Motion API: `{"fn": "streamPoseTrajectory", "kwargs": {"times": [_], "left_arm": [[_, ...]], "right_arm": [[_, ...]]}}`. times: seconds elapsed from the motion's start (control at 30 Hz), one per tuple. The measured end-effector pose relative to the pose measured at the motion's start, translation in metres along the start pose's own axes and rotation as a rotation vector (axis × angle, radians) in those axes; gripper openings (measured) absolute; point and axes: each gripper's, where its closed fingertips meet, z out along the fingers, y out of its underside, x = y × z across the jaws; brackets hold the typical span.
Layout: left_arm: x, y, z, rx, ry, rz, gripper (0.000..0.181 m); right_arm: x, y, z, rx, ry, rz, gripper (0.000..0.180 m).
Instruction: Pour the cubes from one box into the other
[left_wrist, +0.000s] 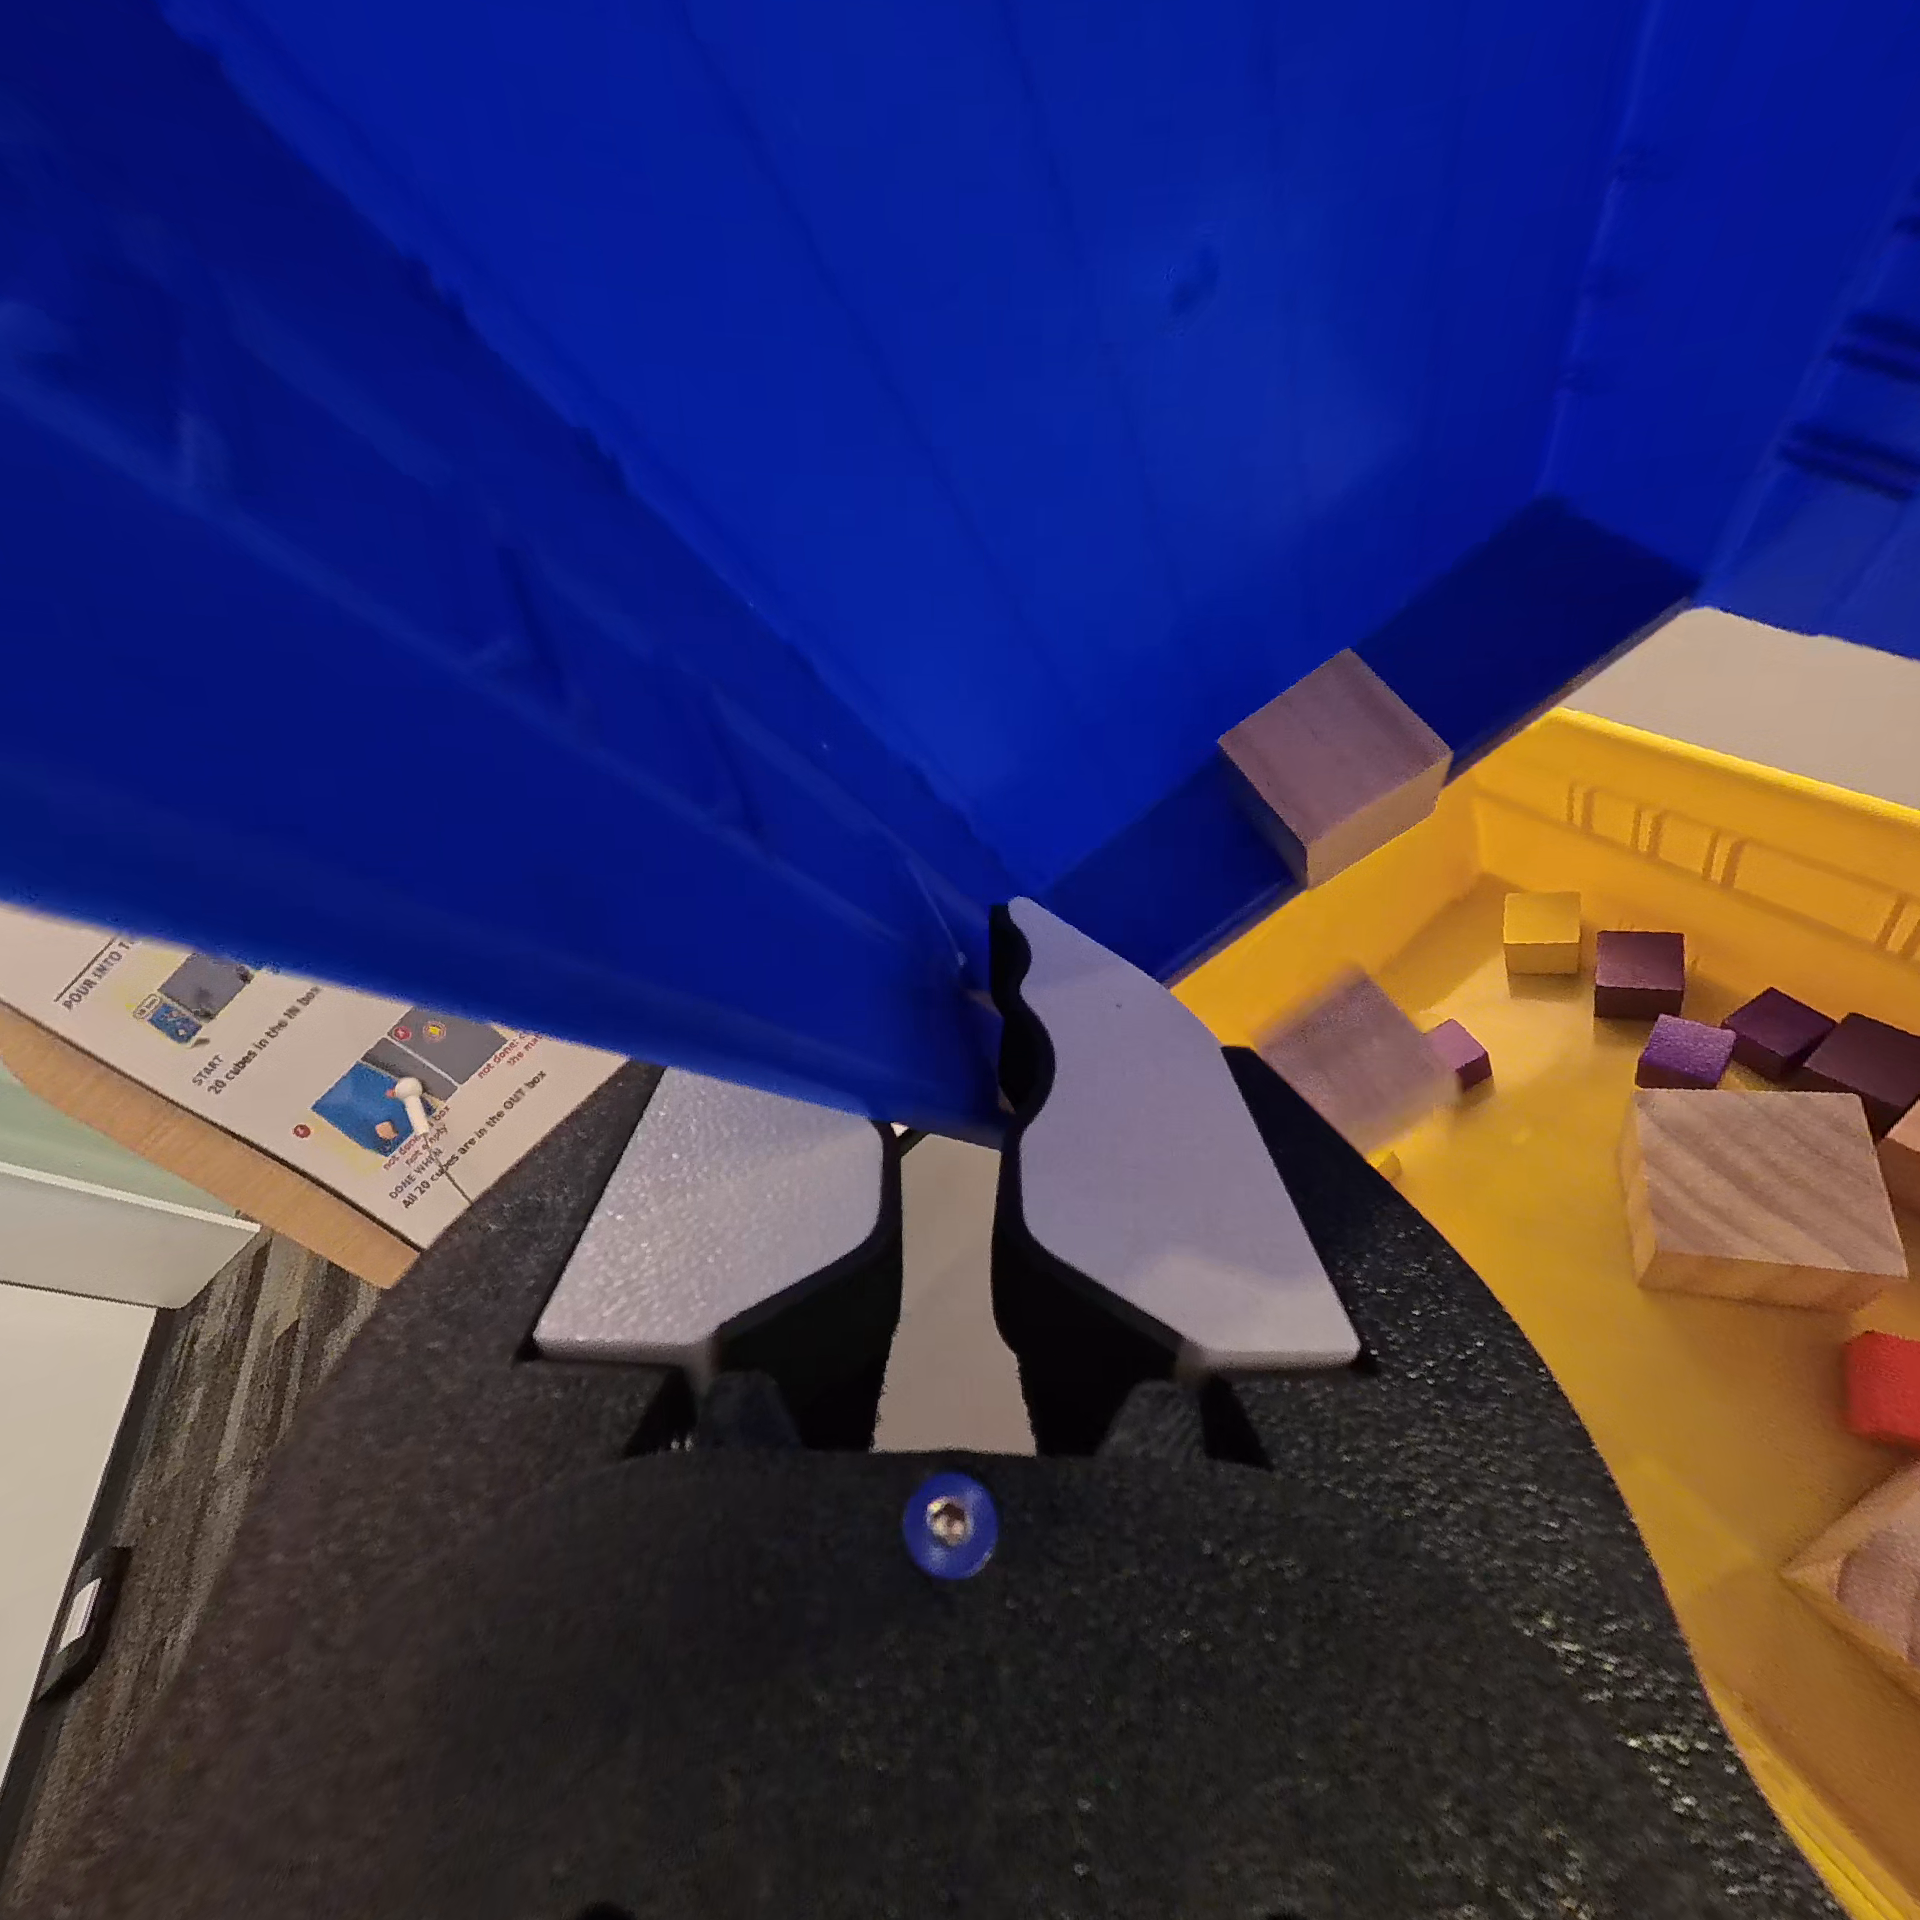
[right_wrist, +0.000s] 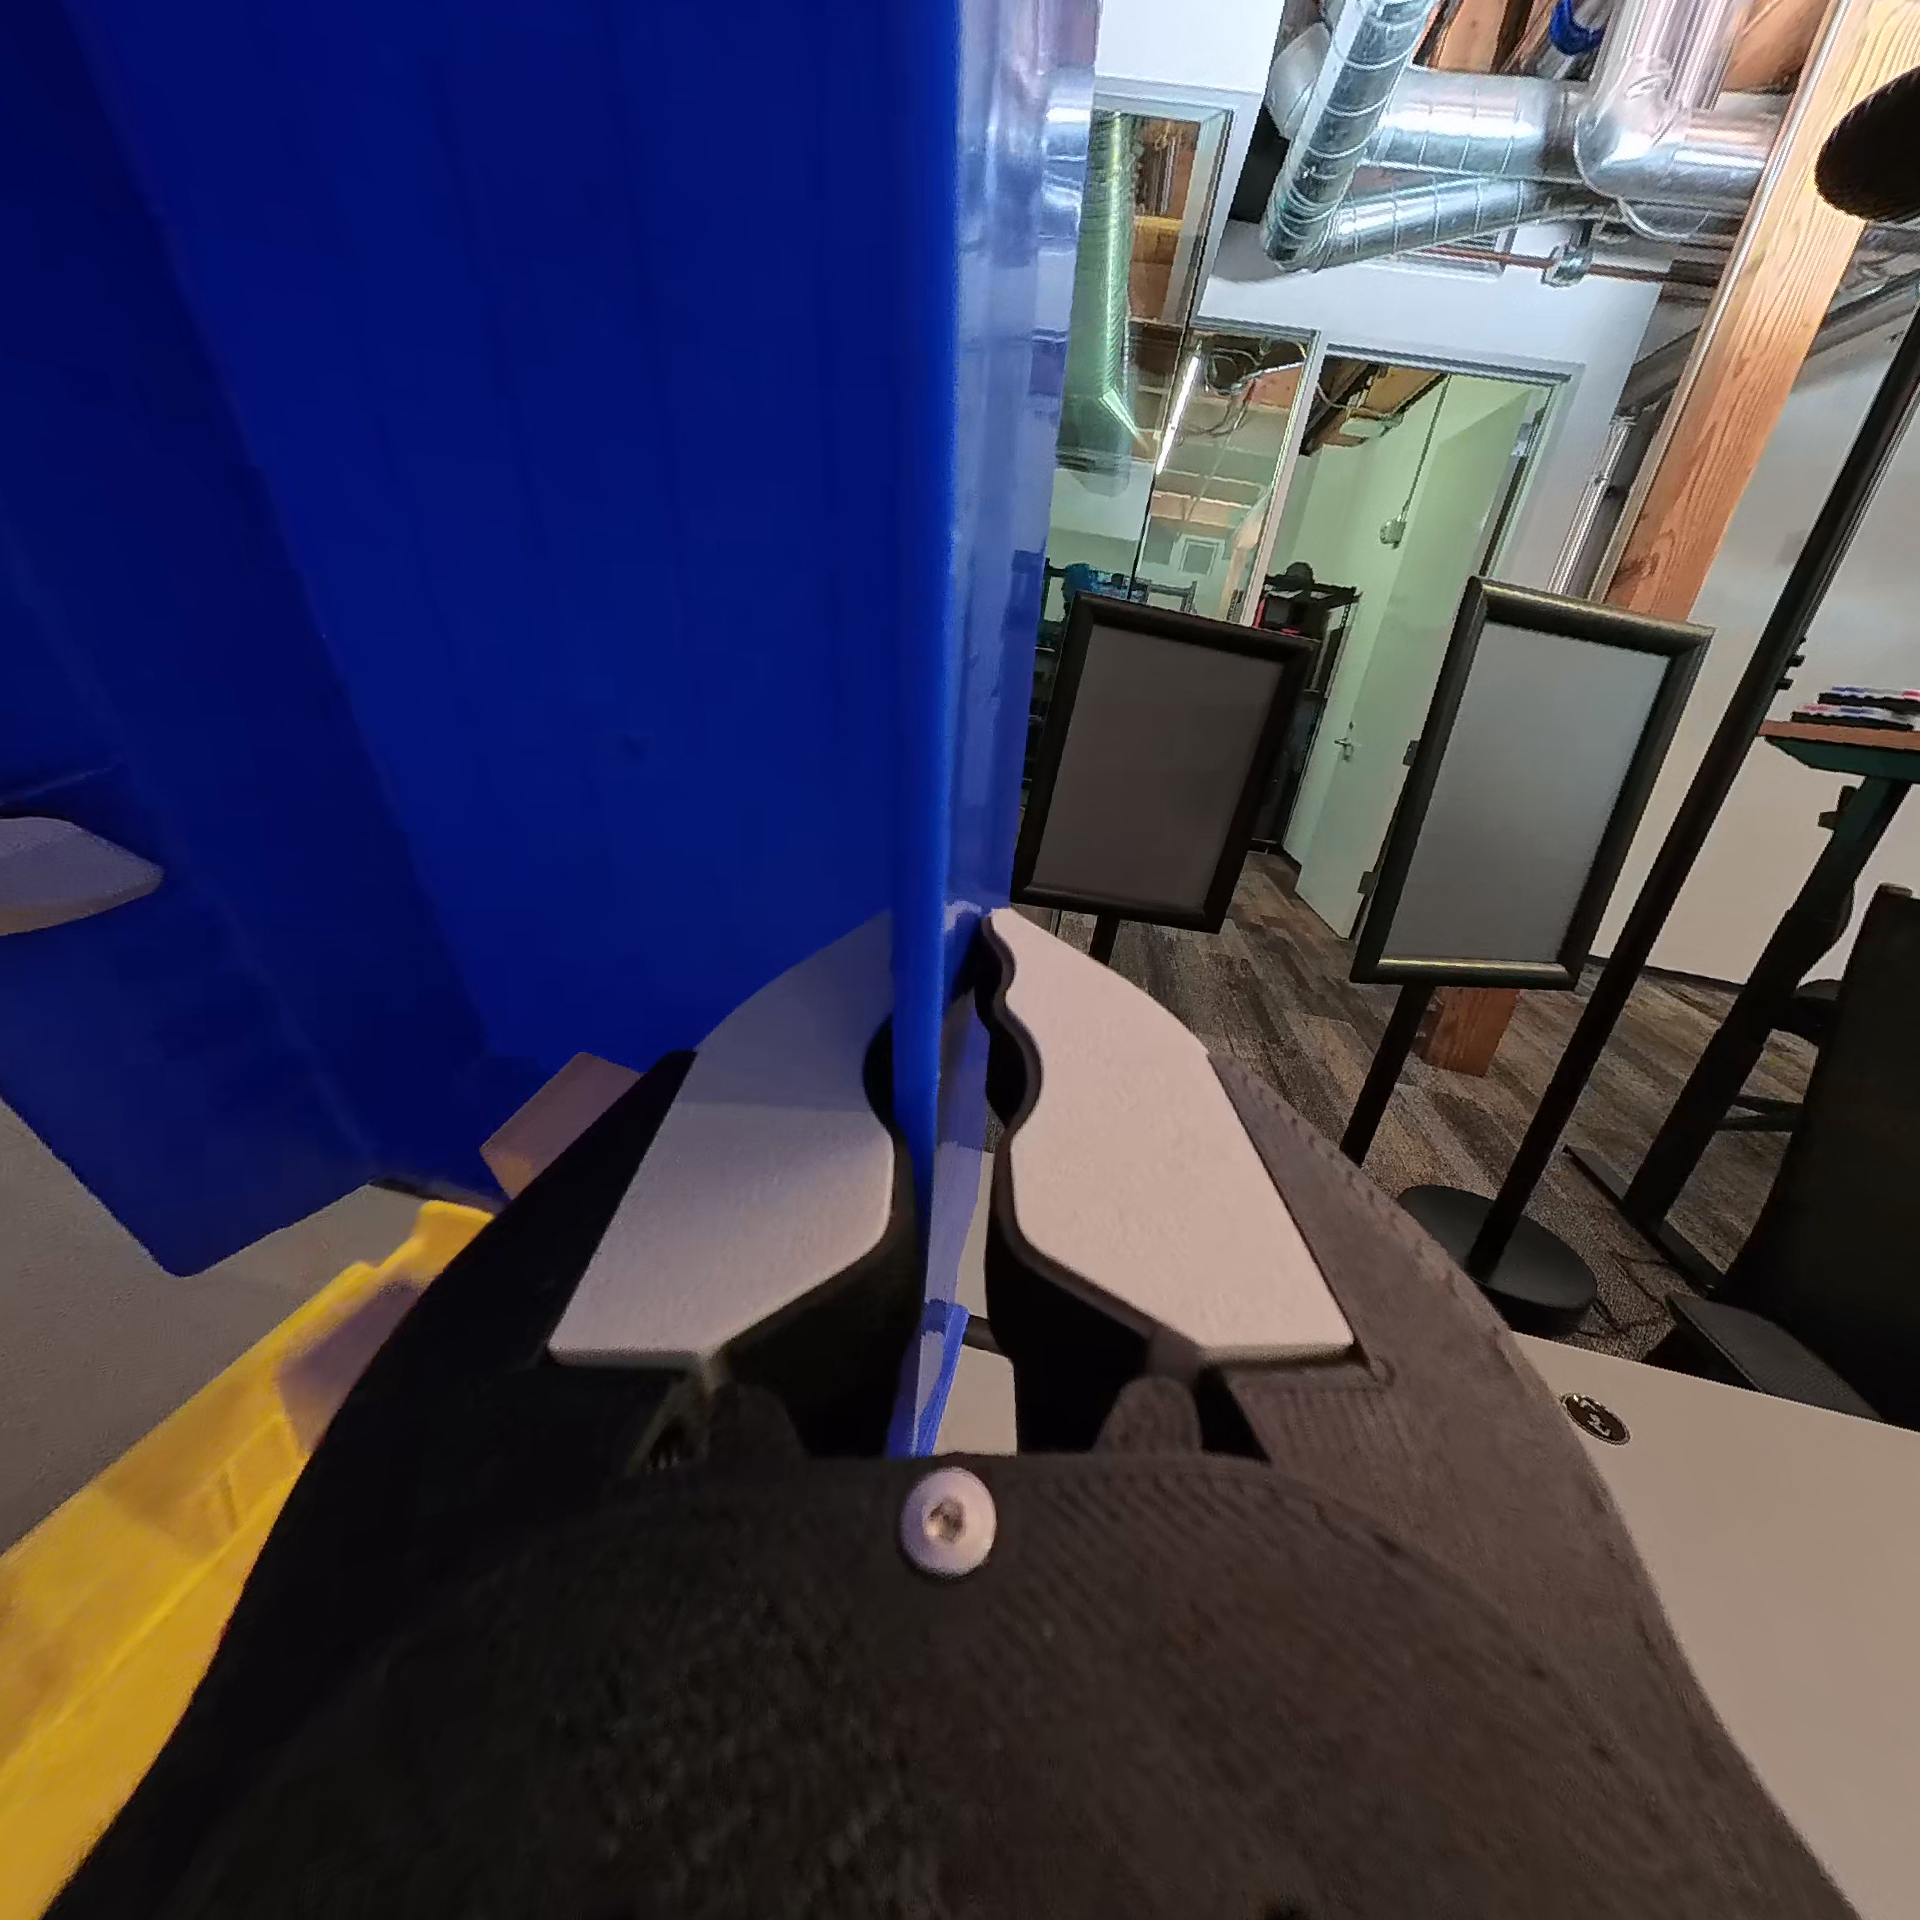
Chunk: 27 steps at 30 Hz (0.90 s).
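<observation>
1. Left wrist view: the left gripper (left_wrist: 982, 1039) is closed on a wall of the blue box (left_wrist: 727, 416), one finger inside and one outside. The box is tipped up steeply above the yellow box (left_wrist: 1455, 1455), which lies below and to the right. Many cubes already rest in the yellow box, among them a big wooden cube (left_wrist: 1761, 1205), several dark purple cubes (left_wrist: 1766, 1029) and a red one (left_wrist: 1886, 1387). One pale cube (left_wrist: 1335, 764) sits at the low lip of the blue box, and a blurred cube (left_wrist: 1351, 1049) seems to be falling. A printed sheet (left_wrist: 312, 1081) lies on the table at the left.

2. Right wrist view: the right gripper (right_wrist: 951, 1039) is clamped on the opposite thin wall of the blue box (right_wrist: 520, 520), which stands almost vertical. The yellow box (right_wrist: 156, 1558) shows at the lower left, blurred. Two framed boards (right_wrist: 1527, 790) stand behind.

3. To do this step well, I think both grips must stay firm, with the low lip over the middle of the yellow box. A small extra tilt or a gentle shake should free the cube waiting at the lip; a quick jerk could throw it over the yellow wall.
</observation>
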Motion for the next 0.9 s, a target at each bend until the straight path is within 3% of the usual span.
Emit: {"fn": "streamPoseTrajectory", "kwargs": {"times": [0.57, 0.9], "left_arm": [[0.013, -0.007, -0.011, 0.018, 0.03, 0.007, 0.016], [0.087, -0.028, -0.01, -0.043, 0.387, -0.066, 0.022]], "right_arm": [[0.008, -0.021, -0.014, 0.017, 0.033, 0.002, 0.007], [0.059, -0.034, -0.056, -0.213, 0.184, 0.058, 0.008]]}}
